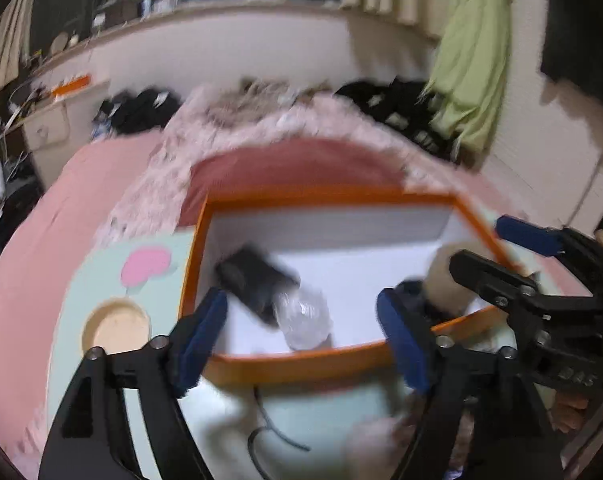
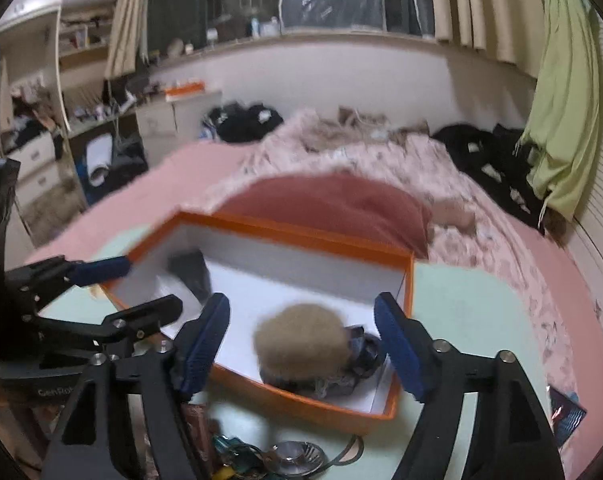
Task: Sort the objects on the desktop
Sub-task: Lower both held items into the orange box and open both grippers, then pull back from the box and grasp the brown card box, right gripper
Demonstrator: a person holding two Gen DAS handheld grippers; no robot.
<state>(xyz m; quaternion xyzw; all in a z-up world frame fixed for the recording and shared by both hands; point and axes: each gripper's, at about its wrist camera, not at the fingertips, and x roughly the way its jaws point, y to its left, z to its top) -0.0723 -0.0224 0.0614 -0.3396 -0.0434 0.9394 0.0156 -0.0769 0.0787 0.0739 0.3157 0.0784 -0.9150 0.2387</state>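
An orange box [image 1: 285,364] with a white inside sits on a pale green lap table [image 1: 73,300]. In it lie a black case [image 1: 253,280], a clear plastic-wrapped item [image 1: 303,318] and a tan fluffy pom-pom [image 2: 301,340] on dark fabric [image 2: 363,350]. My left gripper [image 1: 305,340] is open and empty over the box's near rim. My right gripper [image 2: 301,344] is open and empty, its jaws either side of the pom-pom, above it. The right gripper also shows in the left wrist view [image 1: 501,248], the left gripper in the right wrist view [image 2: 113,280].
The table rests on a pink bed [image 2: 541,280] with a crumpled floral quilt [image 2: 341,152]. A round cup recess [image 1: 117,326] and a black cable [image 1: 269,428] lie on the table. Keys and a shiny metal piece [image 2: 289,454] sit before the box. Dark clothes [image 2: 485,160] lie behind.
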